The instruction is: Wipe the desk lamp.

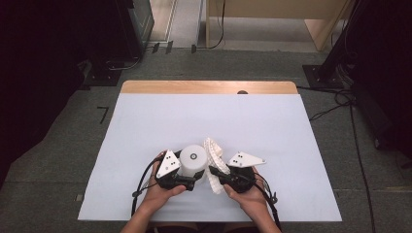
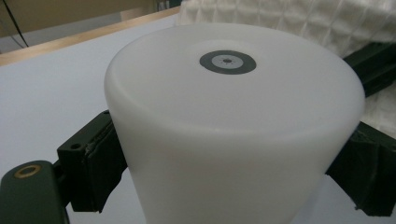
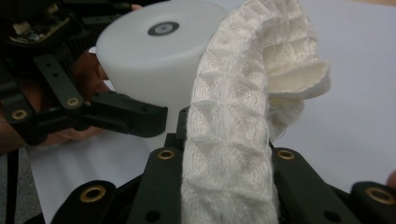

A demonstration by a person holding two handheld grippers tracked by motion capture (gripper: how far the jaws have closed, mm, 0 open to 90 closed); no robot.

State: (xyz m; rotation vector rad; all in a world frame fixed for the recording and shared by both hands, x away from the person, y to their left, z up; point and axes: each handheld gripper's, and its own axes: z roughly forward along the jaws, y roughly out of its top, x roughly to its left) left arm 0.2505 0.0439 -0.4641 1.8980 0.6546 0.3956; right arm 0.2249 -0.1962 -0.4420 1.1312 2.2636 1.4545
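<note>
Clamped on either side of a white plastic cup [image 2: 233, 130] turned bottom-up, the left gripper [image 1: 187, 180] has its two black jaws pressed against the cup's wall, as the left gripper view shows at its lower left and lower right edges. The right gripper [image 1: 219, 178] is clenched on a folded white waffle-weave cloth [image 3: 233, 140], which rises between its jaws and arches over toward the cup in the right gripper view.

In the high view both things sit in the lower middle of the frame, on the pale blue mat [image 1: 145, 126] that covers the wooden table [image 1: 204, 87]; the cup is just left of centre, the cloth touching or just beside its right flank.

By my reading, the work in hand is wiping the cup: one hand steadies it while the other brings the cloth up. The cloth does not yet lie across the cup's base, where a small grey ring mark [image 2: 228, 61] shows. The next move would call for laying the cloth's free end against the cup's side or top and drawing it along, with the left grip kept firm so the cup does not twist.

Count: one cup, one cloth, two grippers, two hands.
</note>
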